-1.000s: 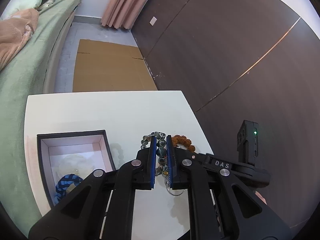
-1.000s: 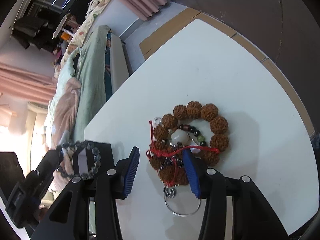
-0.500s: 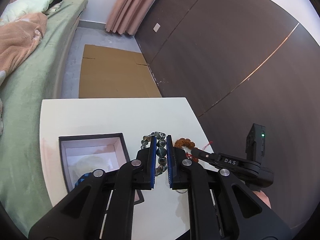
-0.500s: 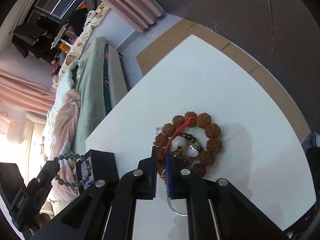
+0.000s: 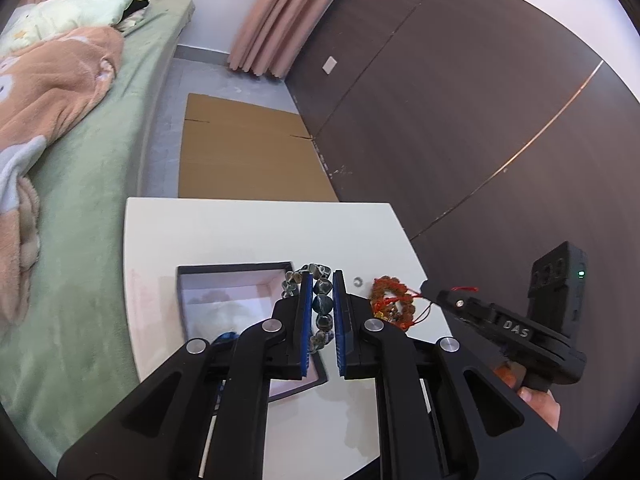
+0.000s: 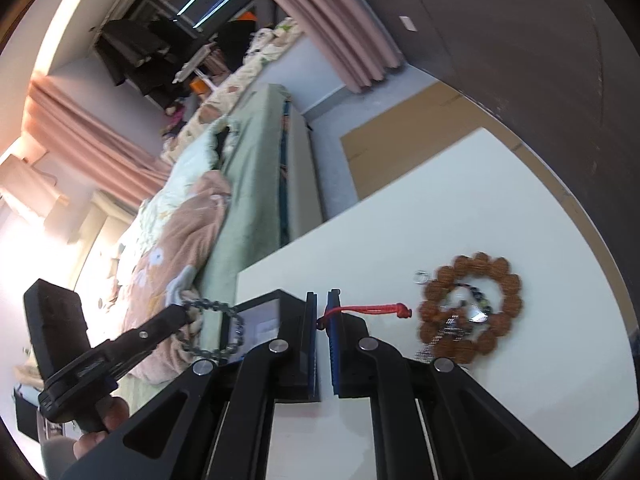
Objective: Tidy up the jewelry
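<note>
My left tongs (image 5: 321,312) grip the bead bracelet (image 5: 322,307) over the box (image 5: 232,272); my right tongs (image 6: 322,312) pinch the red cord (image 6: 370,310).

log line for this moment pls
left gripper: shut on grey bead bracelet | right gripper: shut on red cord | box: open

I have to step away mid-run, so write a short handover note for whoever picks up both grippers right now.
Left gripper: shut on the dark bead bracelet, held over the open jewelry box.
Right gripper: jaws just closed; shut on the red cord, lifted off the white table.
On the table: brown bead bracelet with a tangle of small pieces inside it, and a small silver ring beside it.
Done: a blue item lies in the box.
Left: box both held pieces, then everything on the table.
</note>
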The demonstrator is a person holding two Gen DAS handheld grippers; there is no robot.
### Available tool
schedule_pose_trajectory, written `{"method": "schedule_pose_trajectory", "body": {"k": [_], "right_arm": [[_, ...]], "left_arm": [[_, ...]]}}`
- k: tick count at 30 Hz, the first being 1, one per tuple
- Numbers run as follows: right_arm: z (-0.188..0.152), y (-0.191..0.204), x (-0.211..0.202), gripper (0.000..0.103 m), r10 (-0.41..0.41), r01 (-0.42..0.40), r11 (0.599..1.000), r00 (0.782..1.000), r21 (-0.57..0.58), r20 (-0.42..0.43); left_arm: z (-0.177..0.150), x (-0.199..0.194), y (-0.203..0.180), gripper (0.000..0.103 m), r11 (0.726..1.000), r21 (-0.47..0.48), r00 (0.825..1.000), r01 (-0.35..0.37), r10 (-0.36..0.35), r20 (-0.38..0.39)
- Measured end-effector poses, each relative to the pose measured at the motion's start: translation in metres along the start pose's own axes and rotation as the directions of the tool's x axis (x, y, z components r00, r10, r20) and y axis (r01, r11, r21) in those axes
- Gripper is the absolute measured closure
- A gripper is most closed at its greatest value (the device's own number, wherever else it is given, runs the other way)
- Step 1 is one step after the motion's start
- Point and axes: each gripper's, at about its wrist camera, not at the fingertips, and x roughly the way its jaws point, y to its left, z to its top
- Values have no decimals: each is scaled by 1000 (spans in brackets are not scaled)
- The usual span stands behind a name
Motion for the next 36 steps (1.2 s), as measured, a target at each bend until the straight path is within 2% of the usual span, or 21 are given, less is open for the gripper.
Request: {"method": "schedule_pose_trajectory", "body": {"k": [1,2,3,4,9,19,21,22,23,24,32,36], "right_arm": [[-2,4,0,98,8,-8,1000,1000,-7,2],[-2,9,1,98,19,-18,1000,1000,-17,4],[-3,13,2,98,26,-26,999,1000,-24,5],[-3,19,4,98,40,-40,999,999,-36,3],[-10,40,12,97,83,-84,994,996,-74,-12],[-20,77,37,95,139,-145,981,989,-125,-60],[-23,83,45,89,98,-108,983,992,-147,-76],[-24,83,47,82,94,-106,983,992,-149,-85],[-25,82,46,53,94,-105,984,993,-146,-77],[-26,80,41,35,76,-82,985,996,-149,-44],[-18,59,19,37,39,-40,990,999,-134,-14],[-12,38,4,37,-18,16,995,1000,-97,-13]], "left_arm": [[0,-2,3,89,1000,-2,1000,-8,8,3],[0,-5,6,69,1000,-6,1000,-16,16,5],[0,-8,10,43,1000,-12,1000,-24,24,14],[0,-12,13,37,999,-17,999,-31,32,32],[3,-27,31,36,997,-44,997,-55,58,59],[6,-48,59,26,991,-91,990,-97,105,89],[5,-50,65,25,989,-107,990,-100,109,87],[5,-51,68,25,988,-115,990,-99,110,87],[6,-51,69,24,988,-119,990,-99,109,87],[6,-51,69,23,988,-122,990,-97,108,89],[8,-44,54,23,992,-104,994,-67,76,83],[9,-33,38,23,996,-76,996,-53,58,69]]}}
